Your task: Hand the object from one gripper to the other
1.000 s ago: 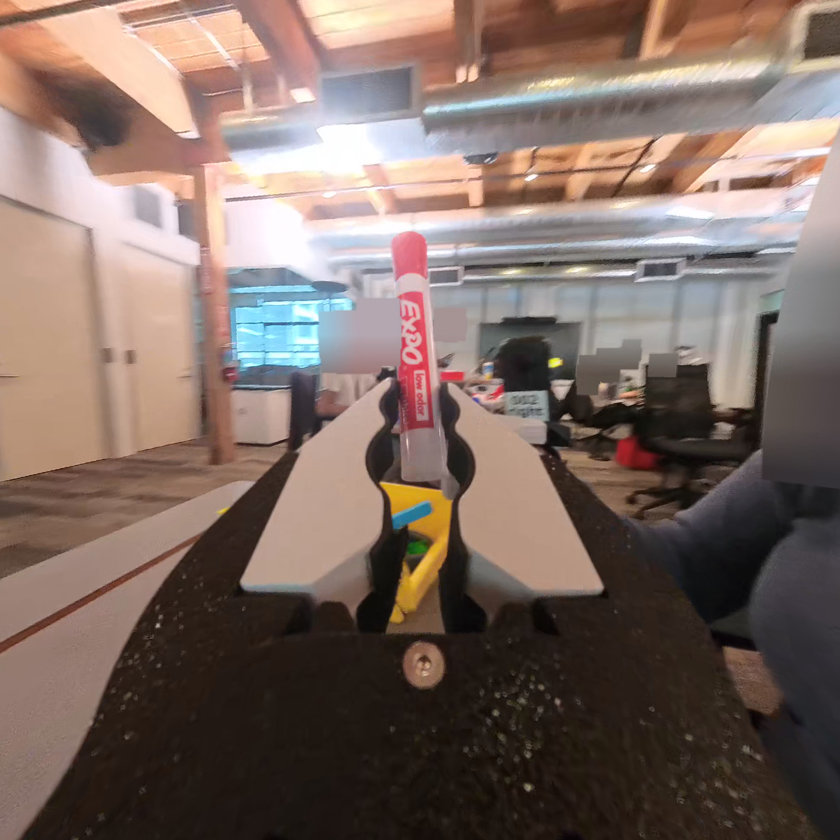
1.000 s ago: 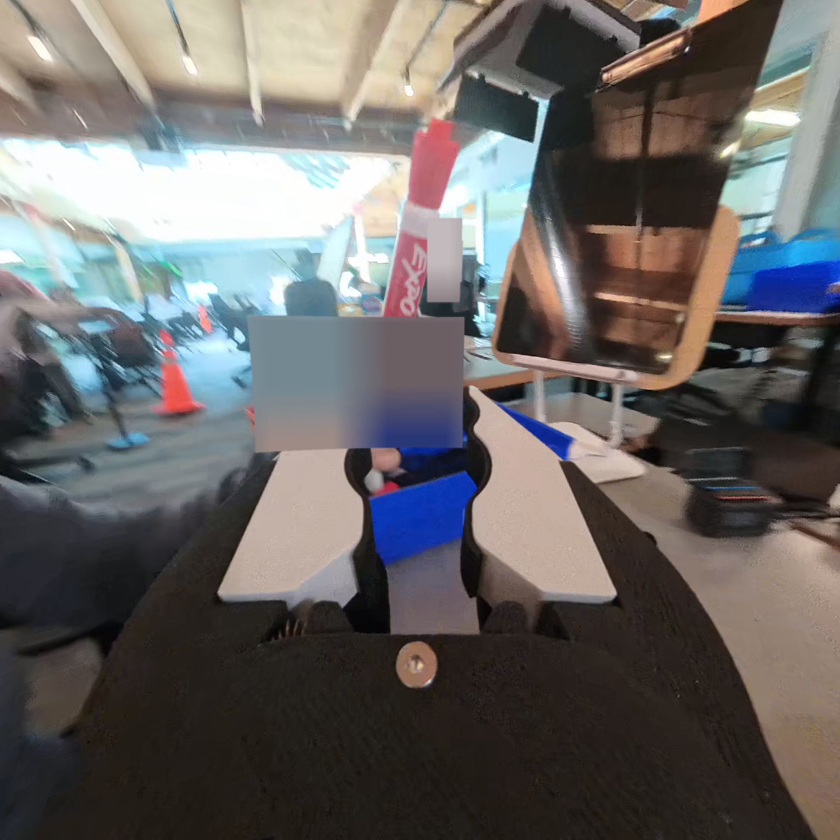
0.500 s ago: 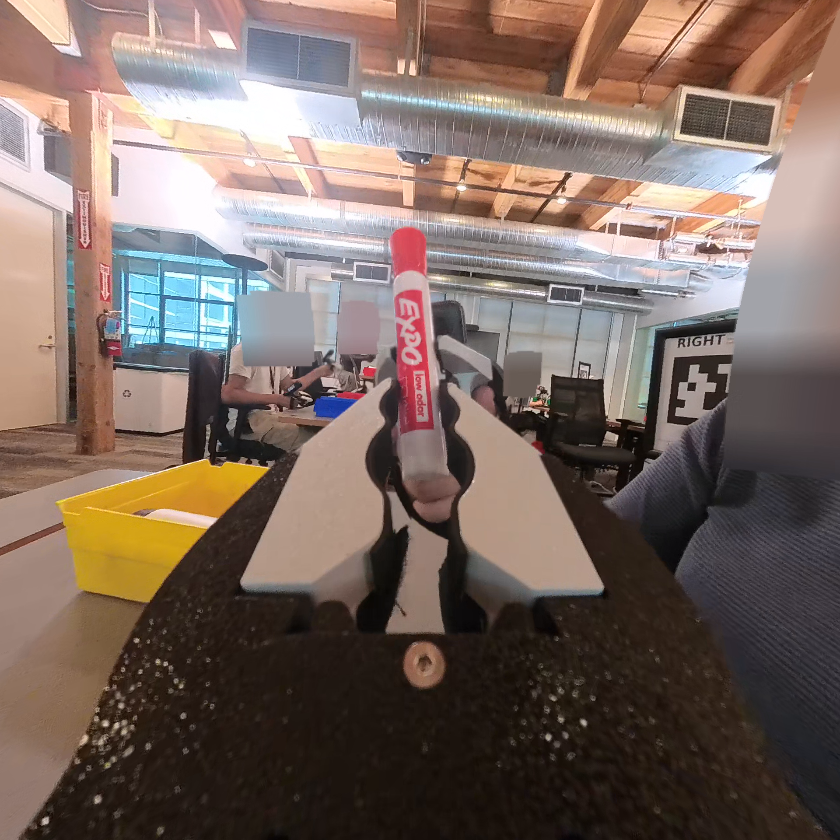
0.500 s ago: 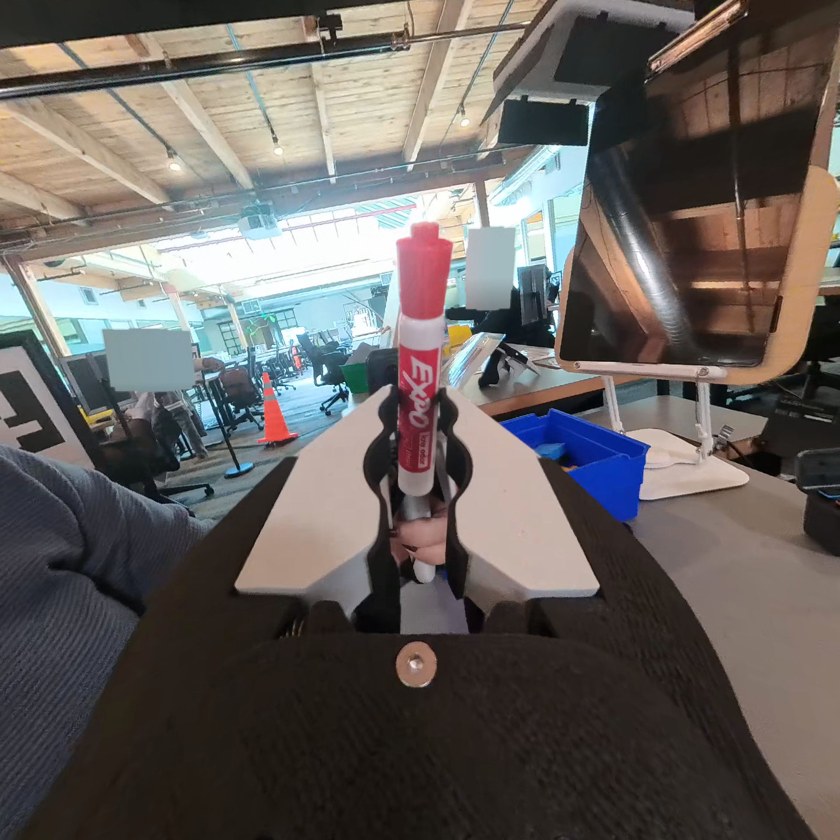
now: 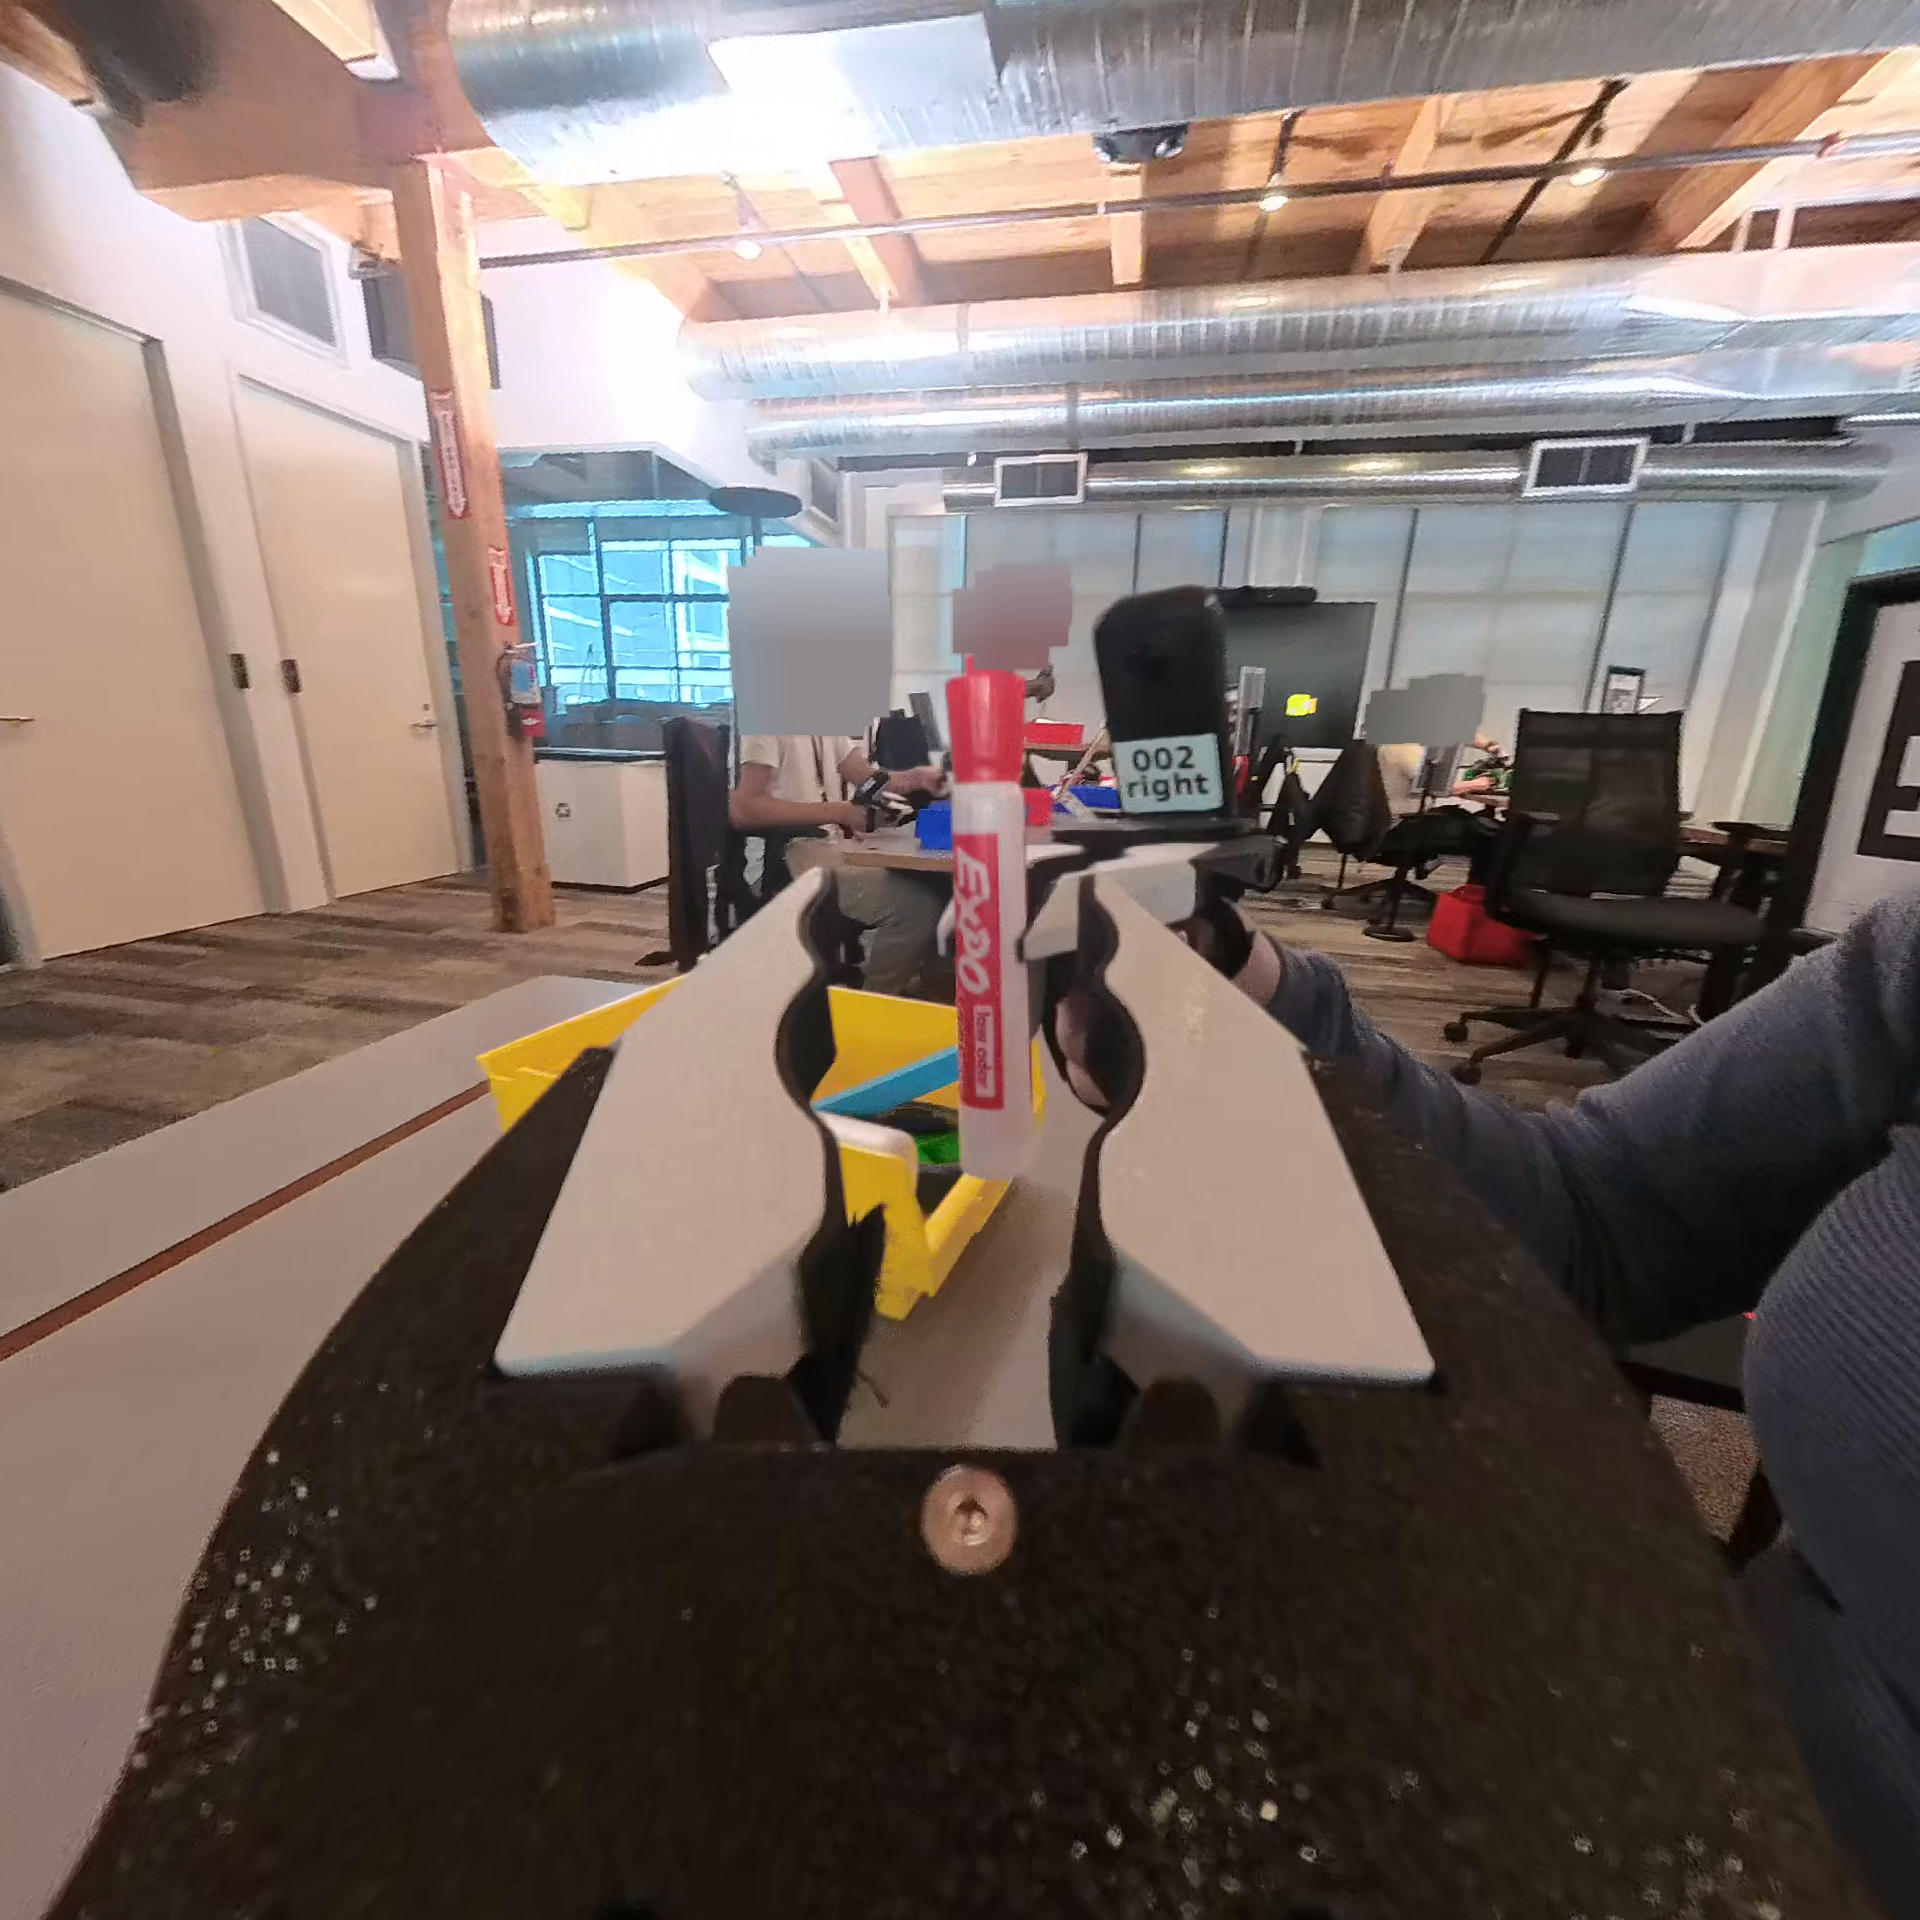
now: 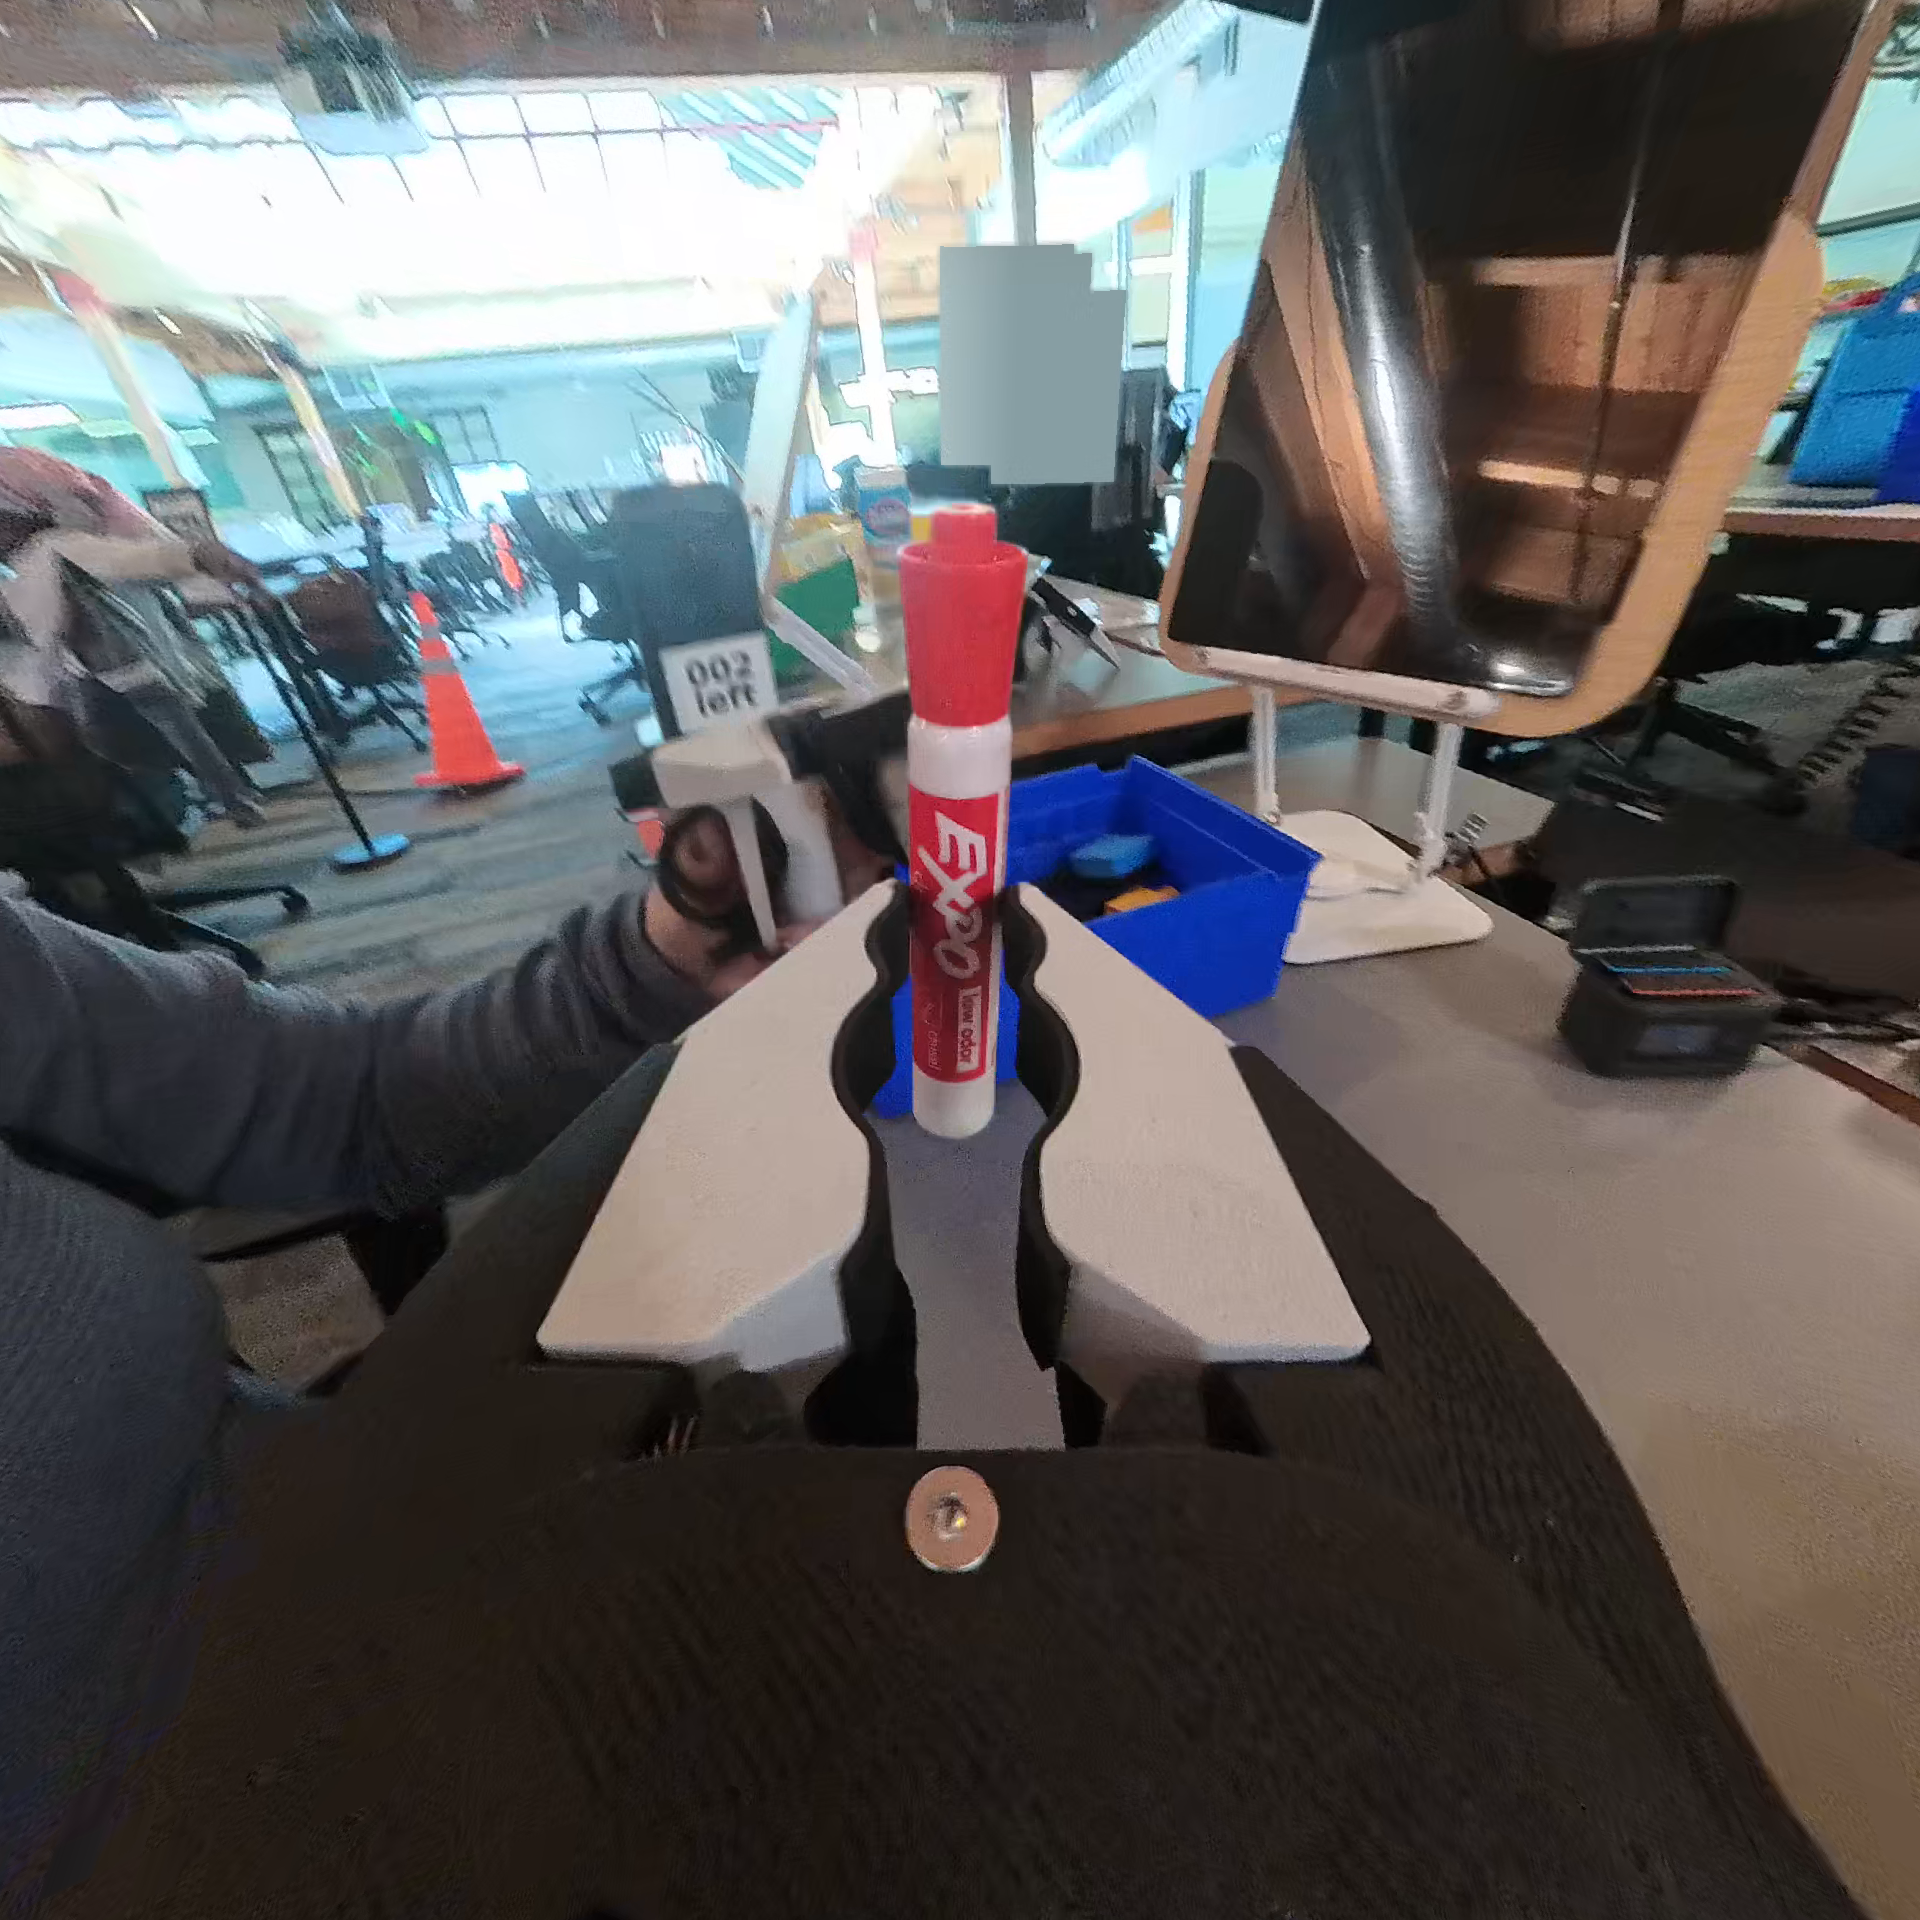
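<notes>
The right gripper (image 6: 956, 914) clamps the upright marker (image 6: 956, 831); the left gripper (image 5: 961, 925) gapes empty. Best to draw the two apart slowly, marker kept upright.

Open gap between left tongs (image 5: 961, 914); yellow bin (image 5: 894, 1039) just beyond.

Red-capped white marker (image 6: 957, 831), upright, cap up, seemingly pinched between right gripper's (image 6: 956, 914) fingertips

The marker (image 6: 956, 831) has a red cap and a white barrel with a red label. At two o'clock from it sits a blue bin (image 6: 1195, 914); at ten o'clock stands an orange cone (image 6: 457, 717). The other bin (image 5: 935, 1236) is yellow.
</notes>
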Tool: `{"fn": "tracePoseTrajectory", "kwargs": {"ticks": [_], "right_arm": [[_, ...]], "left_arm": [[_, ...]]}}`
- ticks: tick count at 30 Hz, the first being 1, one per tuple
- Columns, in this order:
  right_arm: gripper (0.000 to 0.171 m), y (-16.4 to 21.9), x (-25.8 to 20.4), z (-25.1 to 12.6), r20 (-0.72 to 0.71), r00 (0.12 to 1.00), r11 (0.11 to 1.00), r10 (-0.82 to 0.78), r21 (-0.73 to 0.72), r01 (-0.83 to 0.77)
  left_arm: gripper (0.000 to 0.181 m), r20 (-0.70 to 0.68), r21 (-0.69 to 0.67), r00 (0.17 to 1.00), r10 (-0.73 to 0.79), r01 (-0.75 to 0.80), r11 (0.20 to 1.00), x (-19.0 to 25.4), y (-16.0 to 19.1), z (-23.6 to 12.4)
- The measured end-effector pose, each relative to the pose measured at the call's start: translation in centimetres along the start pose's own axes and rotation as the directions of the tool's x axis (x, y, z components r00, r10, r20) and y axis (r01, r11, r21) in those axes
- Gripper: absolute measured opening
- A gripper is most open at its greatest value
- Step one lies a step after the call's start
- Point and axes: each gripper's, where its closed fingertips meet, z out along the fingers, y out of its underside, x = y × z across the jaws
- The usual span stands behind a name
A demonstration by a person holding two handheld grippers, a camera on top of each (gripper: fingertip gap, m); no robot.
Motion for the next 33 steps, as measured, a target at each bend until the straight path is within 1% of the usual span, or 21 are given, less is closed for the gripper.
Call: {"fn": "tracePoseTrajectory", "kwargs": {"ticks": [2,3,5,6,7,8,10,12,14,16,18,20,24,25,27,28,29,31,32,33], "right_arm": [[0.016,0.6,0.8,0.0,-0.066,0.994,0.995,-0.089,-0.044,0.087],[0.016,0.9,1.3,0.0,-0.107,0.981,0.985,-0.160,-0.074,0.153],[0.015,1.4,2.2,0.0,-0.179,0.927,0.940,-0.330,-0.154,0.305],[0.015,1.5,2.7,-0.1,-0.217,0.879,0.900,-0.425,-0.201,0.386],[0.015,1.6,3.2,-0.2,-0.250,0.815,0.848,-0.523,-0.254,0.466],[0.016,1.6,3.7,-0.4,-0.275,0.738,0.784,-0.616,-0.308,0.539],[0.016,1.3,4.5,-0.8,-0.307,0.552,0.631,-0.776,-0.416,0.655],[0.016,1.0,4.7,-1.0,-0.296,0.361,0.466,-0.884,-0.504,0.727],[0.015,0.4,4.4,-0.9,-0.280,0.190,0.319,-0.941,-0.550,0.771],[0.016,0.1,3.9,-0.8,-0.243,0.044,0.183,-0.969,-0.587,0.788],[0.016,-0.1,3.4,-0.6,-0.214,-0.068,0.079,-0.975,-0.611,0.788],[0.015,-0.2,3.0,-0.5,-0.184,-0.140,0.005,-0.973,-0.624,0.782],[0.016,-0.1,3.0,-0.4,-0.147,-0.205,-0.062,-0.968,-0.647,0.760],[0.016,-0.2,2.9,-0.4,-0.148,-0.207,-0.064,-0.967,-0.645,0.761],[0.016,-0.2,2.9,-0.4,-0.166,-0.184,-0.039,-0.969,-0.632,0.774],[0.016,-0.3,2.7,-0.3,-0.191,-0.151,-0.003,-0.970,-0.611,0.791],[0.018,-0.4,2.6,-0.3,-0.226,-0.095,0.056,-0.970,-0.582,0.811],[0.034,-0.5,2.6,-0.3,-0.275,0.064,0.205,-0.959,-0.521,0.828],[0.044,-0.7,2.6,-0.4,-0.300,0.137,0.277,-0.944,-0.493,0.825],[0.050,-1.0,2.6,-0.5,-0.326,0.200,0.341,-0.924,-0.464,0.818]], "left_arm": [[0.044,0.023,-0.038,1.000,-0.010,0.010,0.999,-0.4,0.0,-0.2],[0.047,0.030,-0.061,0.999,-0.022,0.024,0.998,-0.5,0.0,-0.3],[0.053,0.037,-0.103,0.998,-0.057,0.060,0.993,-0.5,0.2,-0.3],[0.063,0.050,-0.120,0.996,-0.071,0.077,0.990,-0.5,0.3,-0.2],[0.068,0.065,-0.139,0.995,-0.076,0.084,0.987,-0.6,0.4,-0.2],[0.070,0.082,-0.162,0.994,-0.066,0.078,0.984,-0.7,0.7,-0.1],[0.069,0.117,-0.225,0.993,-0.011,0.038,0.974,-0.8,1.5,0.1],[0.064,0.131,-0.281,0.990,0.060,-0.021,0.959,-0.6,2.2,0.3],[0.056,0.145,-0.306,0.980,0.136,-0.087,0.948,-0.4,2.5,0.6],[0.048,0.157,-0.329,0.964,0.212,-0.151,0.932,-0.3,2.8,0.8],[0.045,0.169,-0.344,0.949,0.268,-0.198,0.918,-0.2,3.0,1.0],[0.037,0.179,-0.346,0.934,0.308,-0.233,0.909,-0.2,2.9,1.1],[0.018,0.170,-0.329,0.917,0.362,-0.293,0.898,0.1,2.6,1.1],[0.018,0.173,-0.324,0.911,0.374,-0.306,0.895,0.1,2.5,1.1],[0.017,0.169,-0.325,0.905,0.391,-0.324,0.889,0.1,2.3,1.0],[0.017,0.165,-0.321,0.902,0.399,-0.334,0.886,0.2,2.1,1.0],[0.017,0.162,-0.313,0.897,0.411,-0.348,0.884,0.3,1.9,1.0],[0.017,0.185,-0.305,0.873,0.450,-0.385,0.871,0.1,1.2,0.6],[0.017,0.199,-0.295,0.860,0.469,-0.404,0.866,-0.1,0.8,0.4],[0.017,0.212,-0.278,0.853,0.478,-0.416,0.866,-0.2,0.3,0.2]]}}
